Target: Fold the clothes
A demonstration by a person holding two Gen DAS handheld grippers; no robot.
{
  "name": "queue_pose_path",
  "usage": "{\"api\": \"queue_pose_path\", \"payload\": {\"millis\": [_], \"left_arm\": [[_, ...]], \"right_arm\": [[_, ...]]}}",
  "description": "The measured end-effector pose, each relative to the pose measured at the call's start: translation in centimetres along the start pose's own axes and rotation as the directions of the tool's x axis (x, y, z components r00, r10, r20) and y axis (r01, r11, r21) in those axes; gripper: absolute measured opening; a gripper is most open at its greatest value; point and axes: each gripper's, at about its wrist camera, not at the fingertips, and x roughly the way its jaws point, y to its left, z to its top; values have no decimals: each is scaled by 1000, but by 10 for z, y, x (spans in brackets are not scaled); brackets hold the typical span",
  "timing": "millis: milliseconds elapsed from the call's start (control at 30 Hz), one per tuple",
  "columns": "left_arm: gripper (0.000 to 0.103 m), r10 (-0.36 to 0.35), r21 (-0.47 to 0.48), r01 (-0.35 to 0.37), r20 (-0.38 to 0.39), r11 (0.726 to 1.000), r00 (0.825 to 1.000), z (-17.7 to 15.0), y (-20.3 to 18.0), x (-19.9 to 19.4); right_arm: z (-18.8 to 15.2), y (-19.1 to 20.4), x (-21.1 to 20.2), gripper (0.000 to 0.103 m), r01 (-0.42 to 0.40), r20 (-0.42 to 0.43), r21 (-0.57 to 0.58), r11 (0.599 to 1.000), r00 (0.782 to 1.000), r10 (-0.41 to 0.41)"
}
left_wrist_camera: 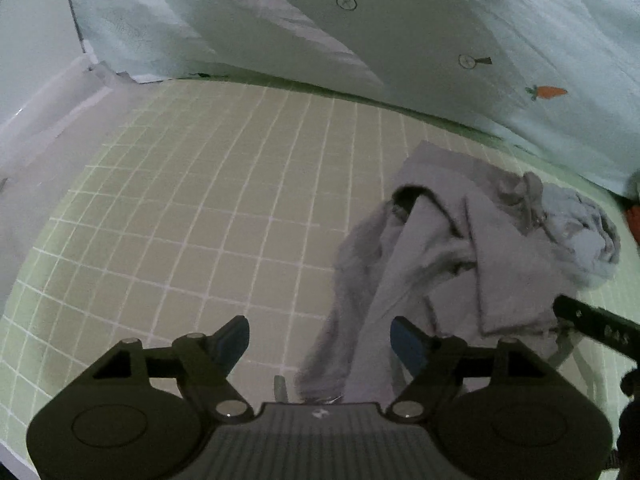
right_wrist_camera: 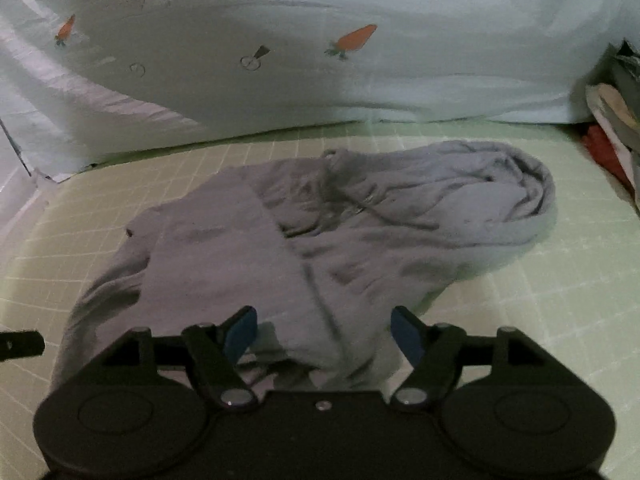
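Note:
A crumpled grey hooded garment (right_wrist_camera: 304, 248) lies on a green gridded mat (right_wrist_camera: 540, 300). In the left wrist view the garment (left_wrist_camera: 460, 256) lies at the right, and one part of it hangs down between the fingers. My left gripper (left_wrist_camera: 320, 340) is open, with the mat on its left and the cloth by its right finger. My right gripper (right_wrist_camera: 322, 332) is open just above the garment's near edge, which lies between its blue-padded fingers (right_wrist_camera: 406, 334). The right gripper's black finger (left_wrist_camera: 596, 330) shows at the right edge of the left wrist view.
A pale blue sheet printed with carrots (right_wrist_camera: 352, 38) hangs along the back of the mat. White plastic (left_wrist_camera: 48, 120) lies at the left. Red and mixed items (right_wrist_camera: 612, 128) are piled at the far right. The mat (left_wrist_camera: 180, 216) stretches leftward from the garment.

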Motion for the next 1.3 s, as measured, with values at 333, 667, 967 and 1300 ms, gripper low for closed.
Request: {"api": "queue_pose_path", "payload": {"millis": [333, 667, 967, 1300], "left_arm": [[79, -51, 43, 50, 24, 998, 998, -2, 10, -4], [79, -52, 8, 51, 57, 999, 997, 1, -53, -9], [79, -22, 23, 21, 68, 1000, 997, -7, -134, 4], [79, 19, 55, -23, 63, 998, 998, -17, -182, 10]], "right_arm": [[-2, 7, -12, 15, 34, 94, 76, 996, 995, -41], [21, -58, -68, 13, 36, 246, 77, 996, 968, -54], [27, -175, -64, 13, 76, 223, 188, 979, 968, -118], [14, -229, -21, 47, 128, 56, 148, 981, 989, -137]]}}
